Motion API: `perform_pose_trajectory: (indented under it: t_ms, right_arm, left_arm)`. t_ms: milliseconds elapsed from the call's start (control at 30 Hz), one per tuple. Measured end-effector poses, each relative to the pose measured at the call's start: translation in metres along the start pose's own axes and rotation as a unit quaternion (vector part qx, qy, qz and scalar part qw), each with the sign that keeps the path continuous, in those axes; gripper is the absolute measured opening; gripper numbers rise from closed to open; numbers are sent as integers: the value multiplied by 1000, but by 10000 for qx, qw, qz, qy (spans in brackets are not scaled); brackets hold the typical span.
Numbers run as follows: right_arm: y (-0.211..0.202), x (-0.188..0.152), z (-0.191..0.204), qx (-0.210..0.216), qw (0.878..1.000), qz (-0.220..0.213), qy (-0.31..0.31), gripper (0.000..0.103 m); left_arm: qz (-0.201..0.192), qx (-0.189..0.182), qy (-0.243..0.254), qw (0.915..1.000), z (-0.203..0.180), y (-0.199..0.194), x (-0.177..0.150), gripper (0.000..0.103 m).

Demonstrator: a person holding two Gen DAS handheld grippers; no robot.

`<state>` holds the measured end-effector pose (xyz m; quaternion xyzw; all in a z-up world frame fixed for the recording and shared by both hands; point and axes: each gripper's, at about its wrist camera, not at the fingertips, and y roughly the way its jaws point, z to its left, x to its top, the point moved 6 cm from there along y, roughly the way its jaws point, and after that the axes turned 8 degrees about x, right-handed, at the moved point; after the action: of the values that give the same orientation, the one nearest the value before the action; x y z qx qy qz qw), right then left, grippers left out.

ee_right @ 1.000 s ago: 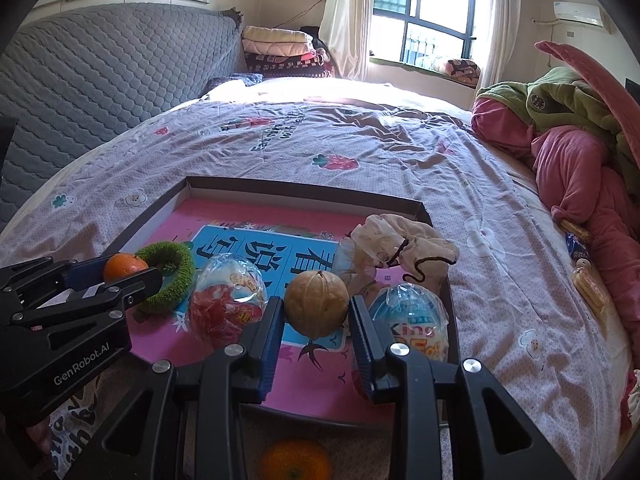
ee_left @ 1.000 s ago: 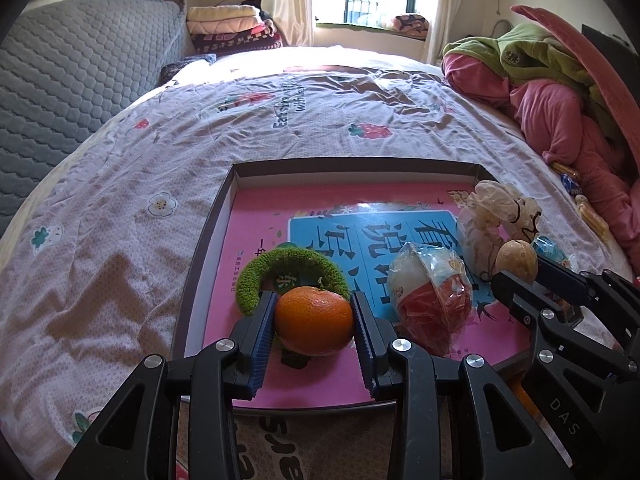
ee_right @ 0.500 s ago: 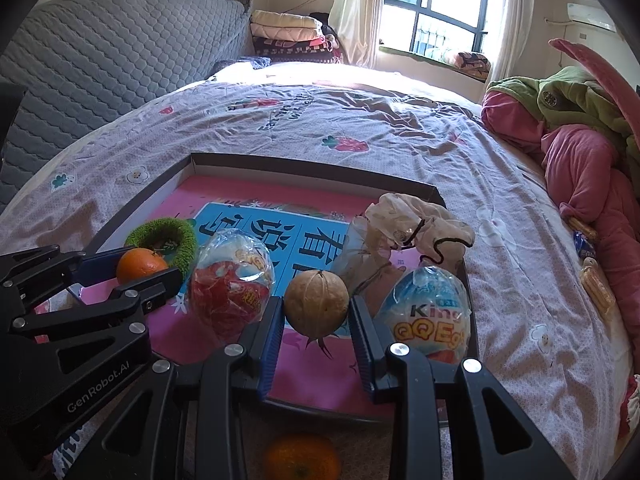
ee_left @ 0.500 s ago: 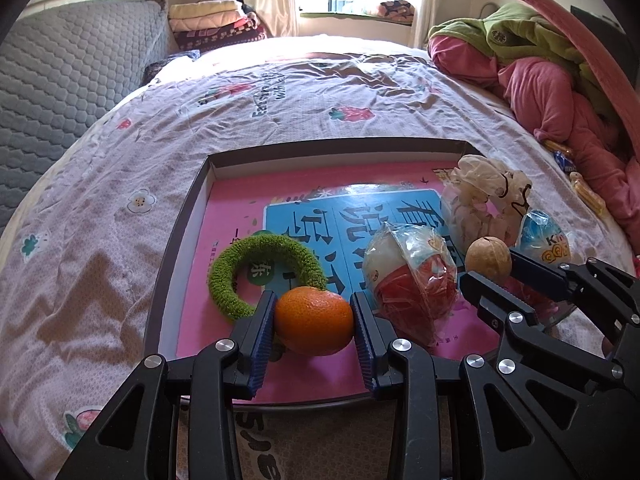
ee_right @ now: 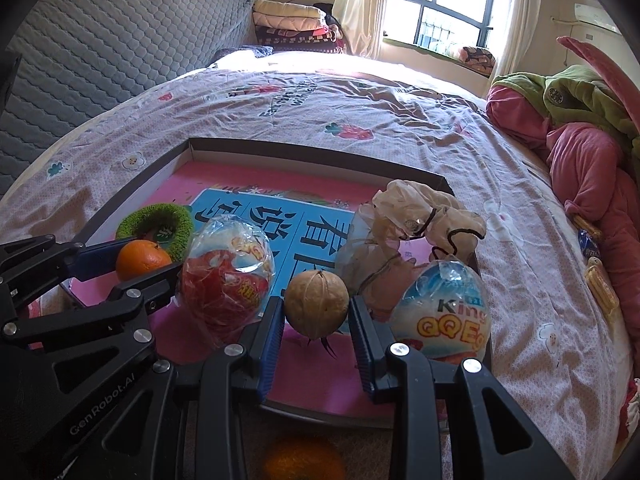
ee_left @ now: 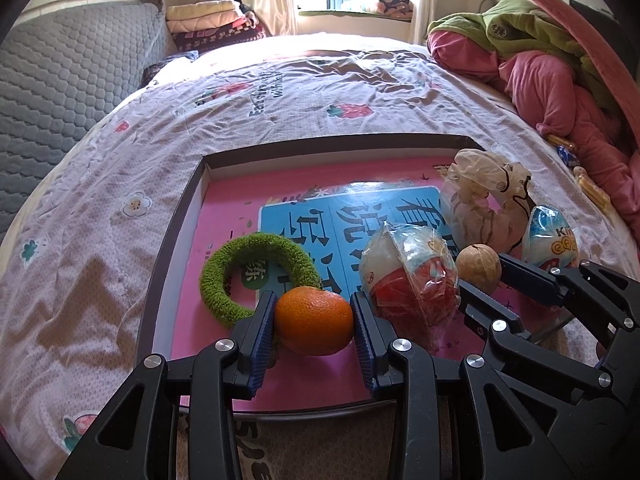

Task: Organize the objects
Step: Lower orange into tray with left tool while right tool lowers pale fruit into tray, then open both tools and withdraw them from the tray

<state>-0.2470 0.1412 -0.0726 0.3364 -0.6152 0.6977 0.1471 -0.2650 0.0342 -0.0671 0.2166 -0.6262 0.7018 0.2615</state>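
A shallow tray (ee_left: 320, 142) with a pink bottom lies on the bed. My left gripper (ee_left: 313, 304) is shut on an orange tangerine (ee_left: 314, 322) over the tray's near left part. A green fuzzy ring (ee_left: 224, 280) lies just behind and to the left. My right gripper (ee_right: 315, 304) is shut on a brown walnut (ee_right: 316, 308) over the tray's (ee_right: 320, 148) near right part. Between the two grippers stands a red-and-white wrapped egg (ee_right: 228, 276). A blue wrapped egg (ee_right: 444, 316) and a crumpled plastic bag (ee_right: 420, 208) sit to the right.
The flowered bedsheet (ee_left: 100, 240) spreads all around the tray. A grey quilted headboard (ee_left: 60, 72) rises at the left, and pink and green clothes (ee_left: 560, 80) are piled at the right. Snack packets (ee_right: 596, 276) lie by the clothes. A second, blurred orange (ee_right: 304, 460) shows under my right gripper.
Both grips stay as they were. The views have tilted a little, so more of the tray's floor, the green ring and the blue egg show now.
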Motion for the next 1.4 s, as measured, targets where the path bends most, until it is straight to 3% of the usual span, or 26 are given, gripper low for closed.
perform_pose_trajectory:
  t_ms: [767,1167,1400]
  right_arm:
    - [7,-1,-3,5,9999,127,55,33]
    - [2,-1,-1,-19,9999,118,-35,34]
    - [-9,0,0,-10,10000,-36,-87,39]
  left_arm:
    - [-10,463,102,9989,-1,15,6,40]
    - [-65,534,50,9985,-1,17,8,41]
    - [-204,382,-124,9990,5,5,11,51]
